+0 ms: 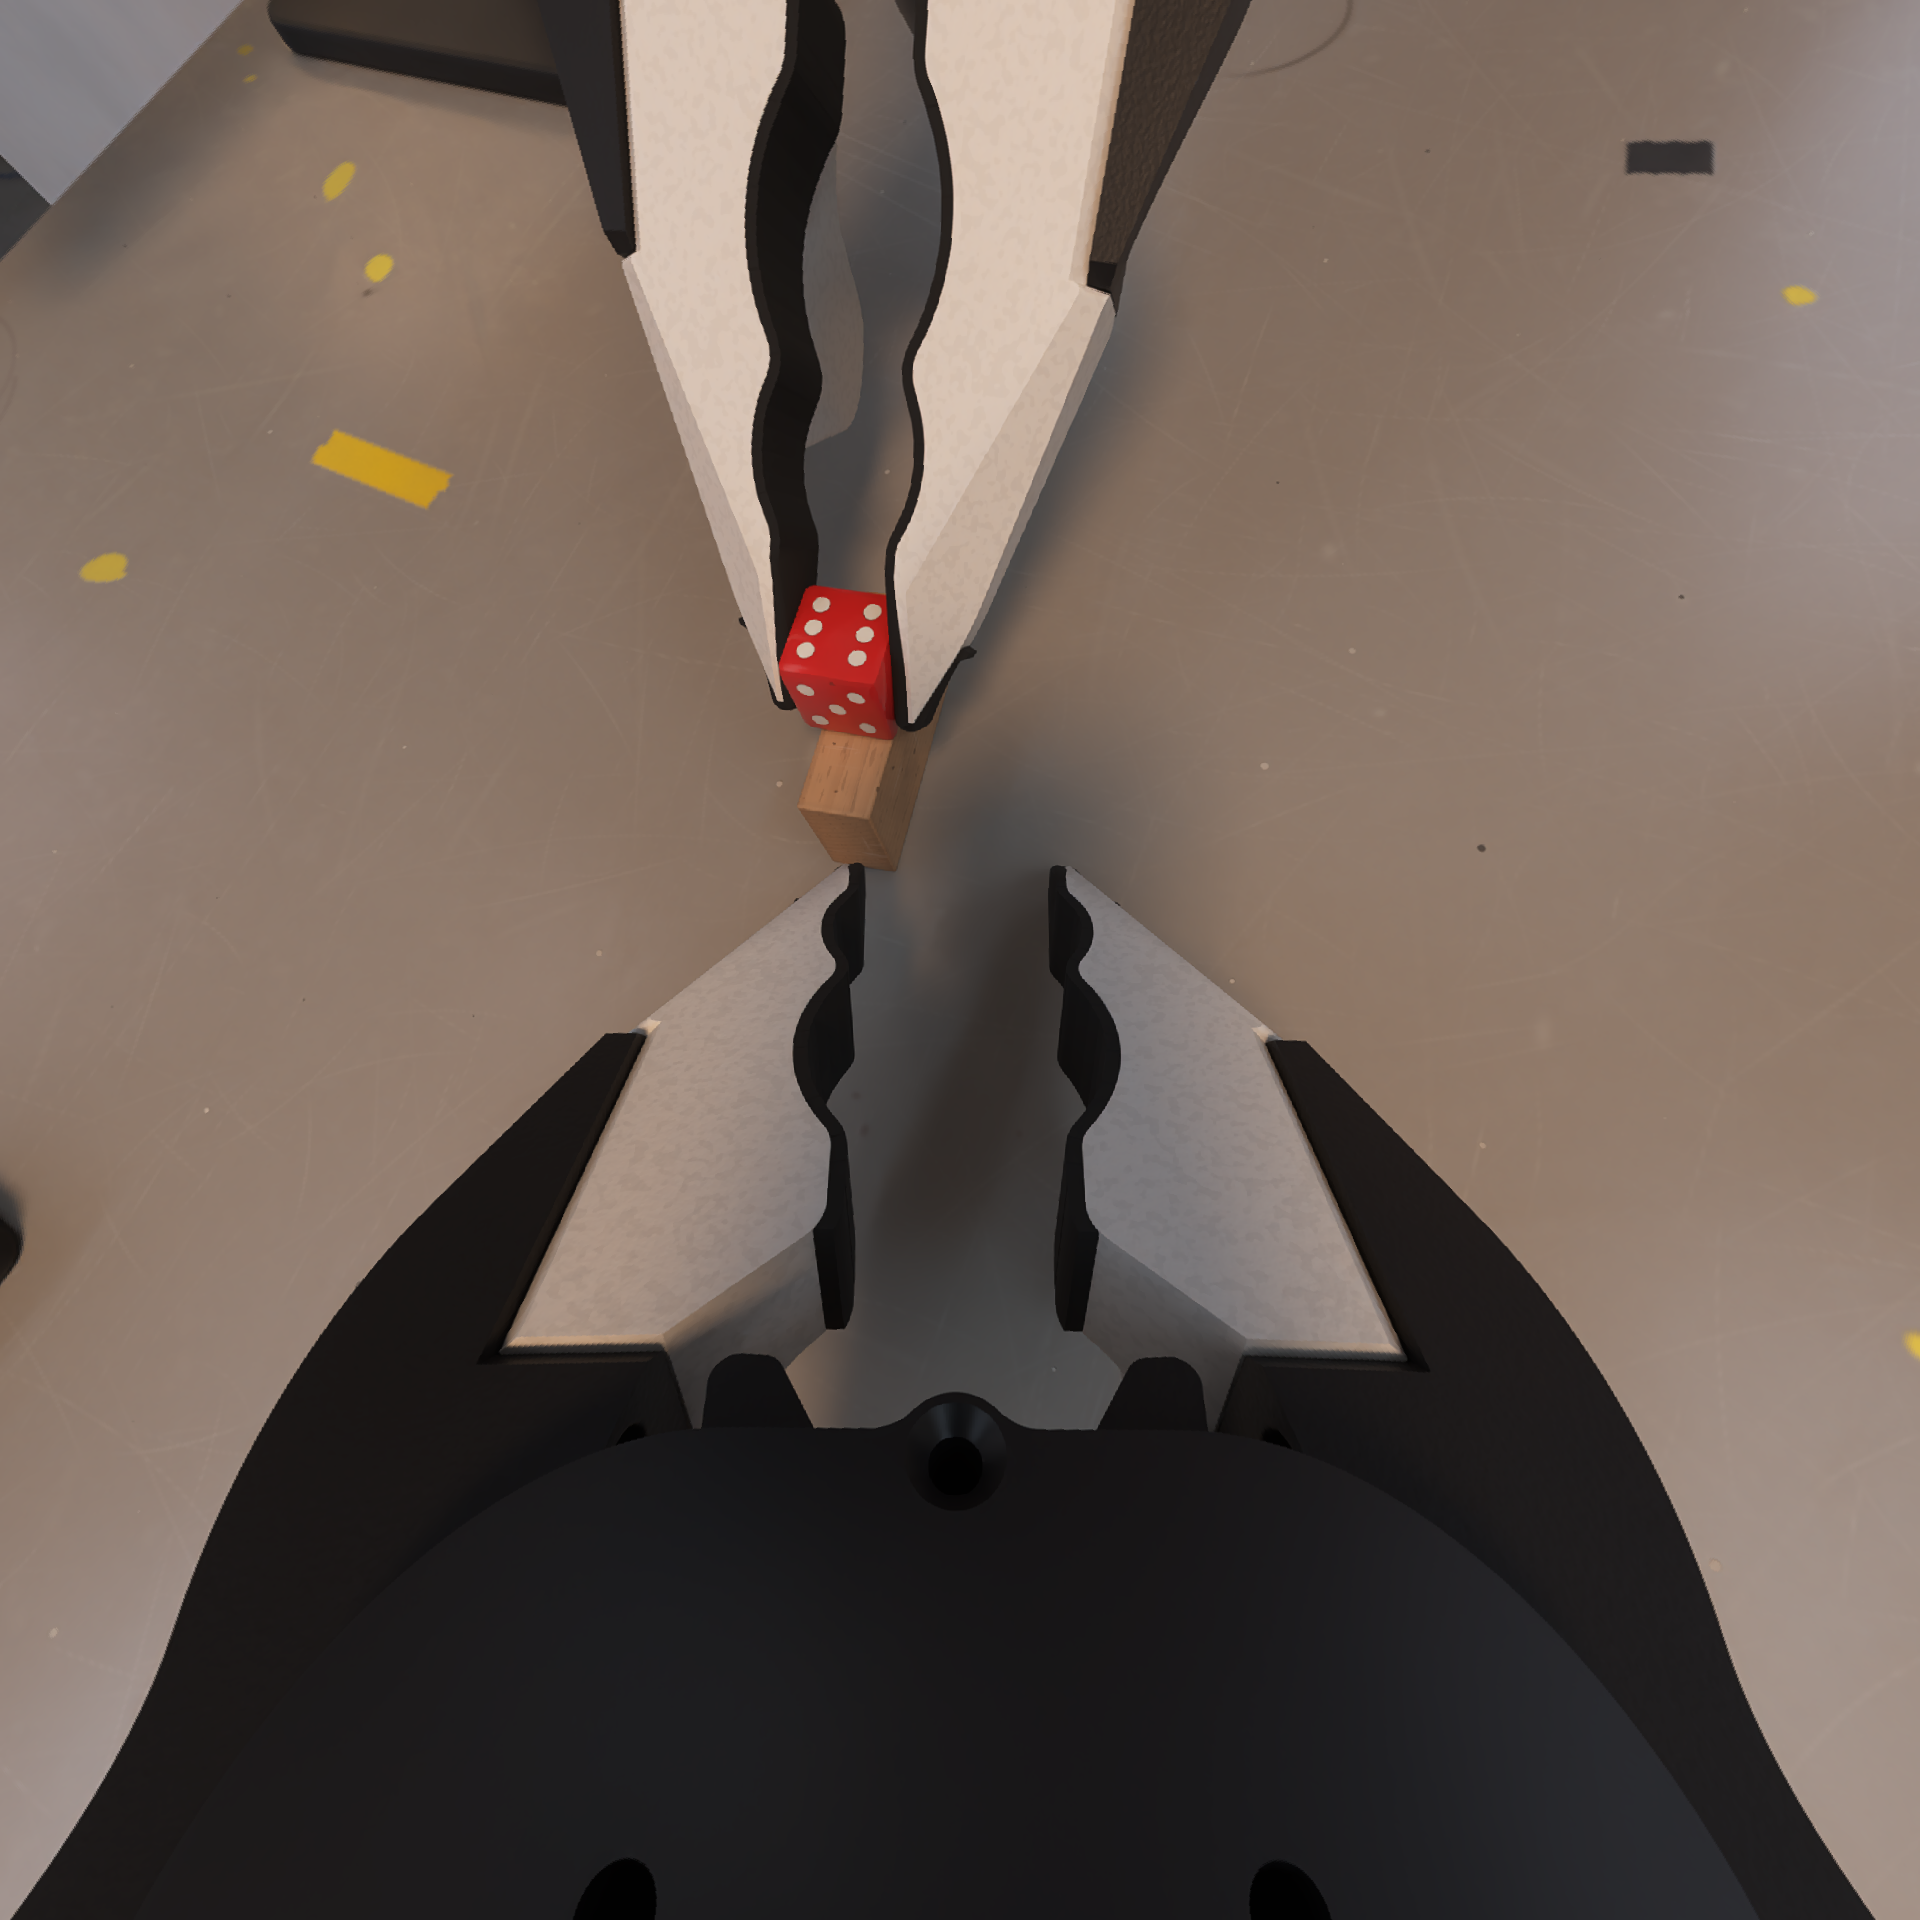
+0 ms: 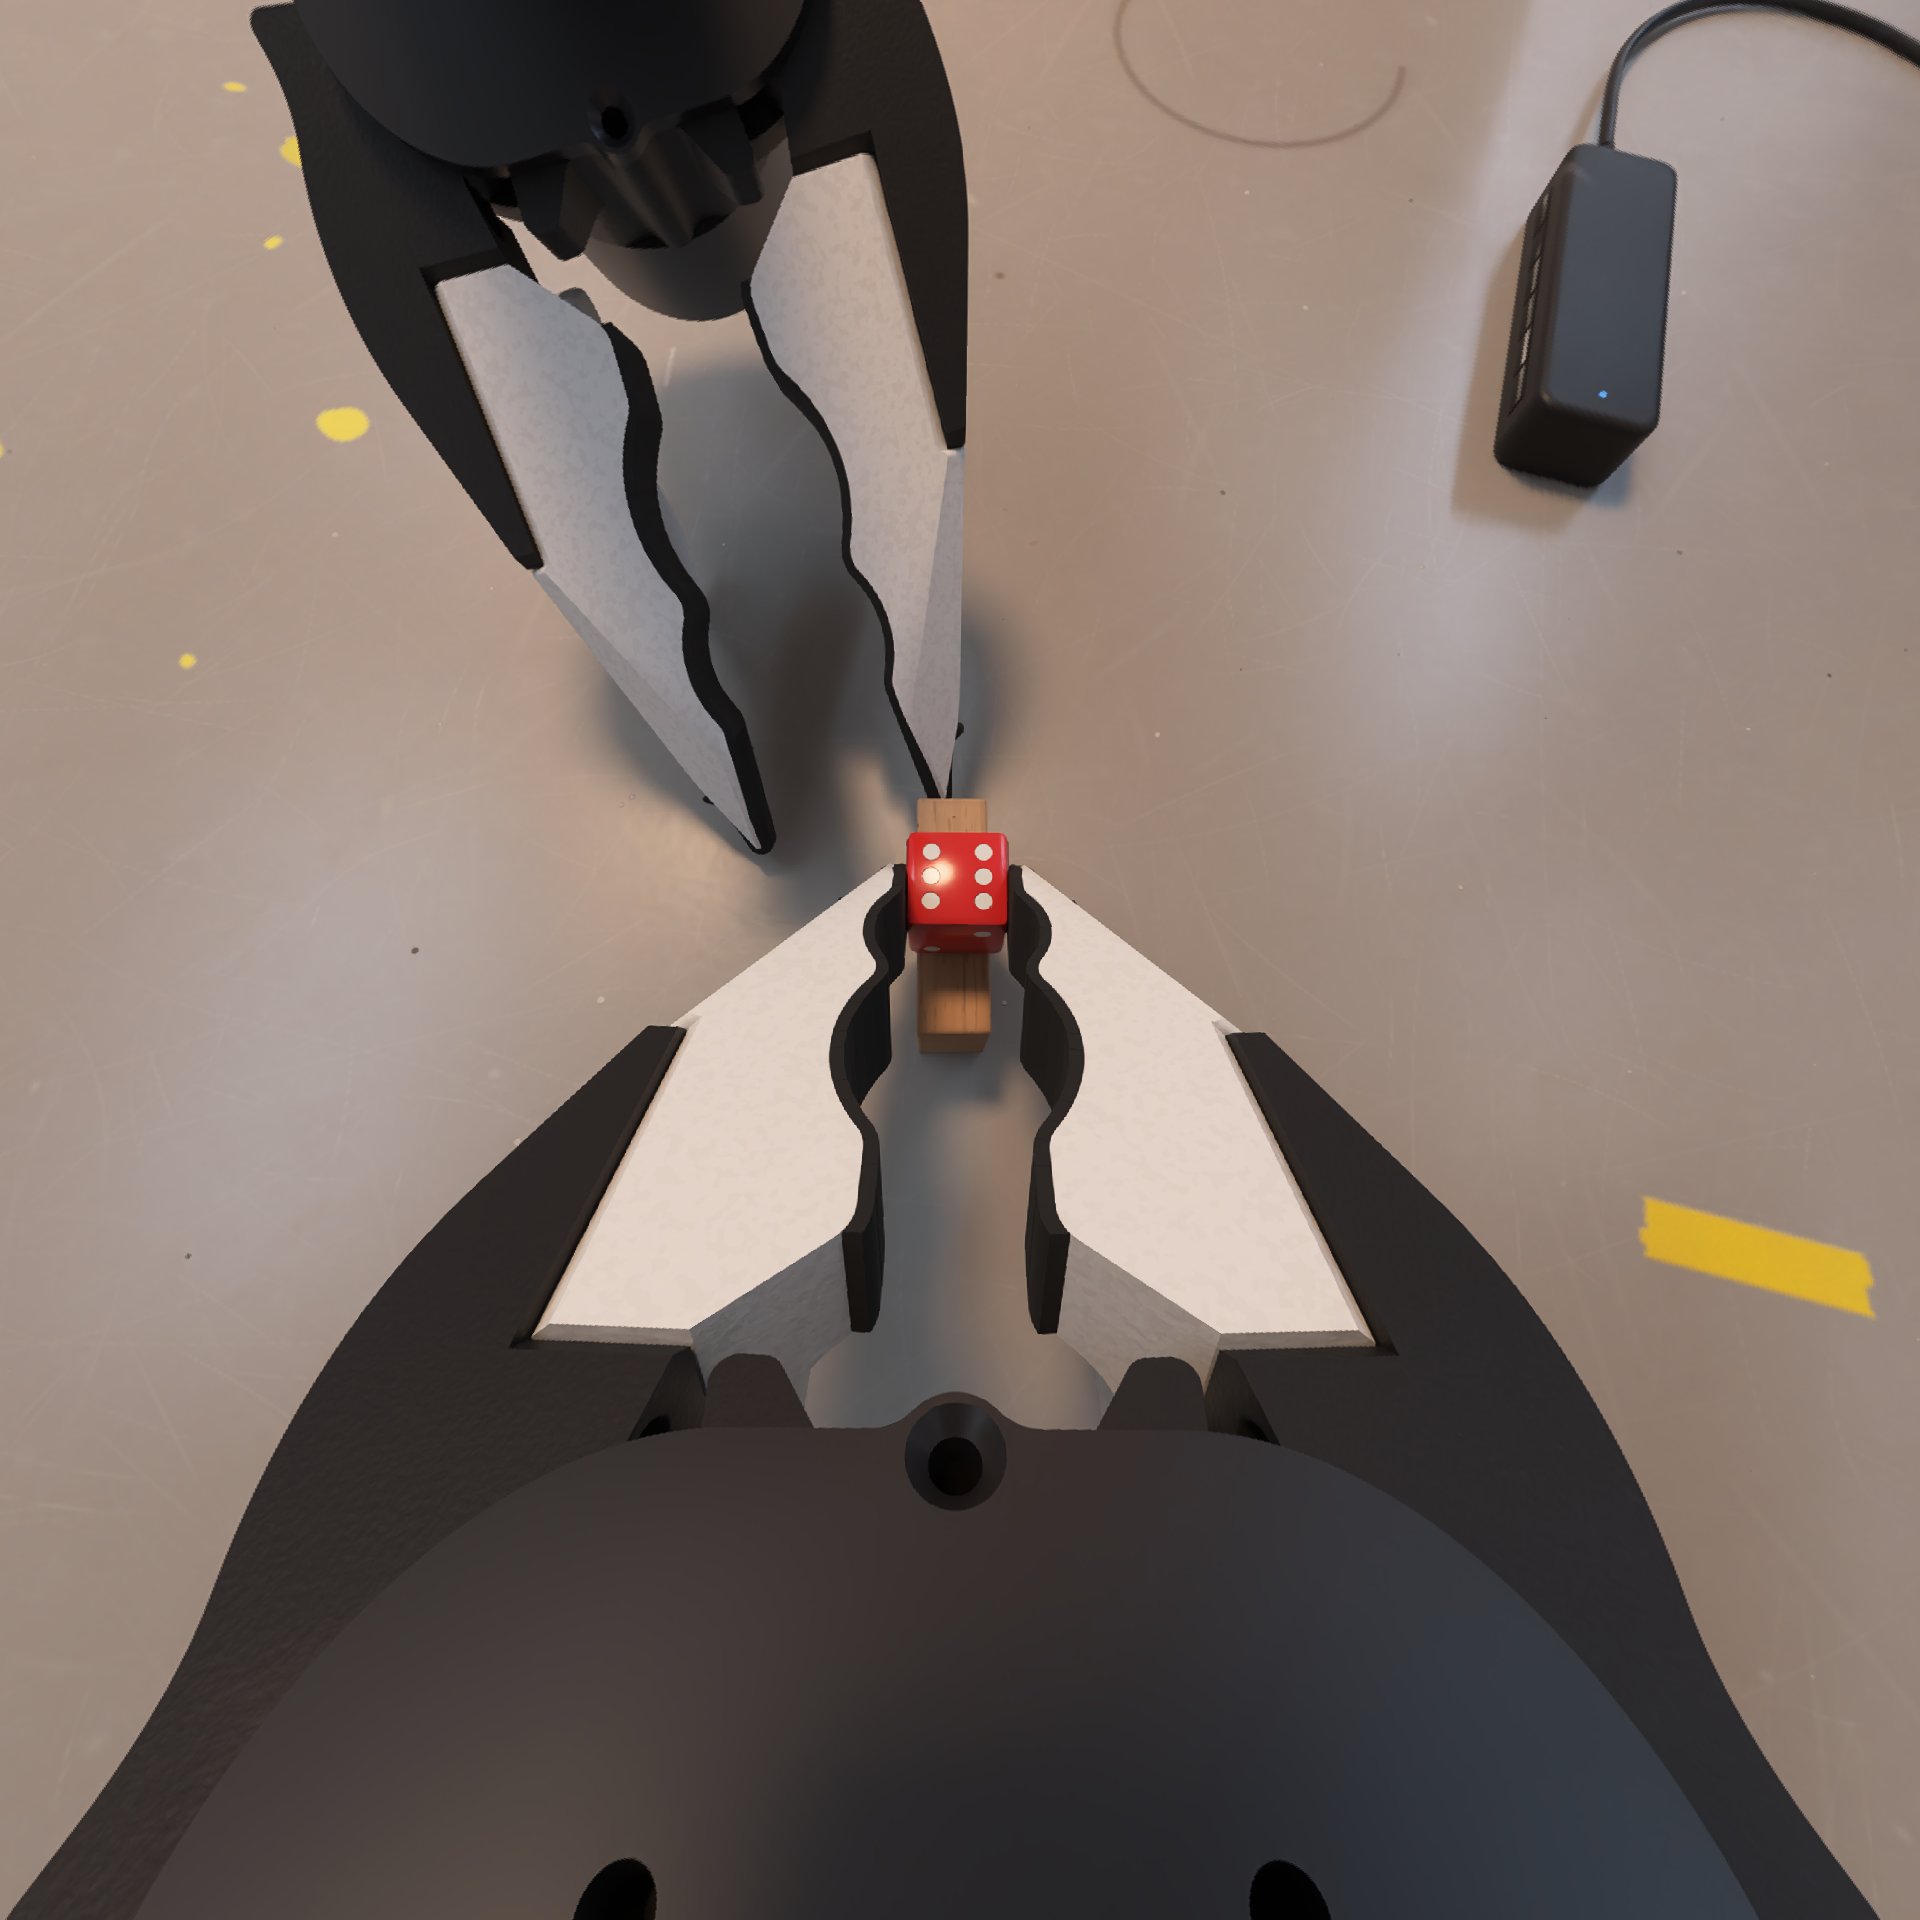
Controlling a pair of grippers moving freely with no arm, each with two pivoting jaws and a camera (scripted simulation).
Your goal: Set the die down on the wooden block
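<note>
The right hand-held gripper (image 2: 956,883) is pinching the red die (image 2: 956,883) between its two fingertips. One tip presses each side of the die, and the face with six white dots looks up. The die sits right over the wooden block (image 1: 864,798), which lies on the brown surface (image 1: 1455,727). From the left wrist view the bottom of the die looks like it touches the top of the block, or is just above it; the pictures do not show which for sure.

The left hand-held gripper (image 1: 954,871) is spread apart and holds nothing. It hangs just beside the near end of the block. In the right wrist view one of its tips looks very close to the far end of the block.

The die looks small, hard and light. Its sides look smooth and a bit shiny, so it could slip if the pinch is weak. The best place to hold it is on two flat sides across from each other, near the middle, as the right hand-held gripper does now. The block is narrow, hardly wider than the die, so the die has to land flat and in the middle or it may tip off. A black box with a cable (image 2: 1584,312) lies well apart.
</note>
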